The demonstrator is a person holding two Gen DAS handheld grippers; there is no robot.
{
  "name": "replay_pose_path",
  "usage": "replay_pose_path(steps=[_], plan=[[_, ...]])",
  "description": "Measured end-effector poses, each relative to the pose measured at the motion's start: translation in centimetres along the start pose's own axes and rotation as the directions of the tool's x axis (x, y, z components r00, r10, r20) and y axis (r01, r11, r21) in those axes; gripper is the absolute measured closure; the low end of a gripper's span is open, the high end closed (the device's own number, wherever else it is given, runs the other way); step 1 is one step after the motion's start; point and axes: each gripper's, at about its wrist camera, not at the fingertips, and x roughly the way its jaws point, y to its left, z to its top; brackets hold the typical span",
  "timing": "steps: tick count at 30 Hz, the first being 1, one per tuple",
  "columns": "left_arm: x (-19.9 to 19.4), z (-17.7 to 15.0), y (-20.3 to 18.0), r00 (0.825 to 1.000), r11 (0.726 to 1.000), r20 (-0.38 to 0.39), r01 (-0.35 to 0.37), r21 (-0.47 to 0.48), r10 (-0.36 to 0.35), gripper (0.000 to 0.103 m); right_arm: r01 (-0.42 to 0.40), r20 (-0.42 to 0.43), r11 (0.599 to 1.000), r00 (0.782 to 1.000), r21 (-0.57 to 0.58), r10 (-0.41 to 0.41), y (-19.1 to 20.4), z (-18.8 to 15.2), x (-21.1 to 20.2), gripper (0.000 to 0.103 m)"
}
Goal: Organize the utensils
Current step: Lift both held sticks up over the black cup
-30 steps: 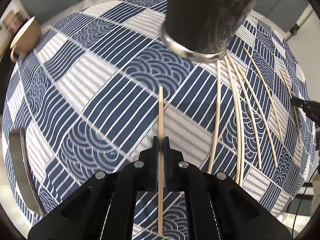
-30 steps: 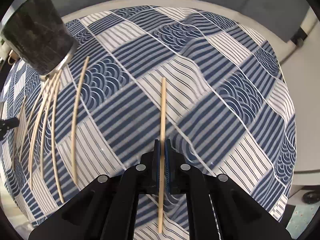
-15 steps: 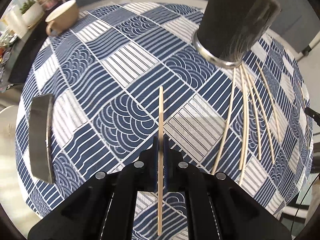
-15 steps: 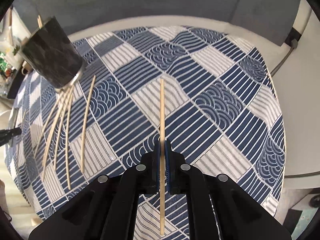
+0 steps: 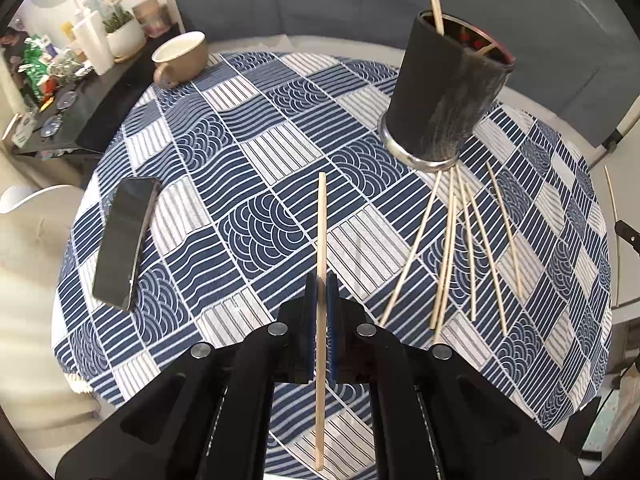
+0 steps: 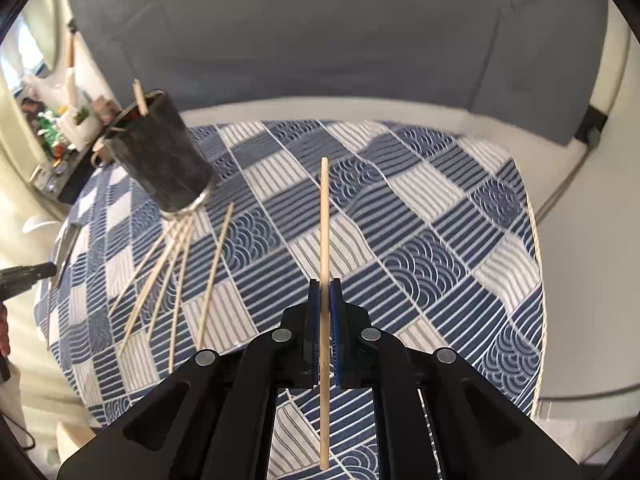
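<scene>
My left gripper (image 5: pixel 320 280) is shut on a wooden chopstick (image 5: pixel 321 224) held above the blue patterned tablecloth (image 5: pixel 256 232). My right gripper (image 6: pixel 325 285) is shut on another wooden chopstick (image 6: pixel 324 216). A dark cylindrical holder (image 5: pixel 444 96) stands at the far right of the left wrist view with chopsticks in it; it also shows in the right wrist view (image 6: pixel 164 160) at the far left. Several loose chopsticks (image 5: pixel 468 240) lie fanned on the cloth in front of the holder, and they also show in the right wrist view (image 6: pixel 176 268).
A dark flat phone-like object (image 5: pixel 124 240) lies at the table's left edge. A beige mug (image 5: pixel 180 60) sits at the far left corner. A cluttered side shelf (image 5: pixel 60 76) stands beyond it. A grey sofa (image 6: pixel 340 40) backs the table.
Both grippers have risen and pulled back from the table with their chopsticks. The holder now looks smaller and farther, with its open top showing.
</scene>
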Motion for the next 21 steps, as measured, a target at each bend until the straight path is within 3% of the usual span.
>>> replay_pose_path(steps=[10,21], plan=[[-6.0,0.8,-2.8,0.991,1.0,0.134,-0.005,-0.017,0.007,0.098,-0.1,0.09,0.992,0.99,-0.072,0.106,1.4,2.1,-3.3,0.098],[-9.2,7.6,-3.7,0.97,0.999,0.237,0.048,0.008,-0.049,0.098,-0.137,0.16,0.981,0.974,-0.136,0.158,5.1,8.3,-4.9,0.098]])
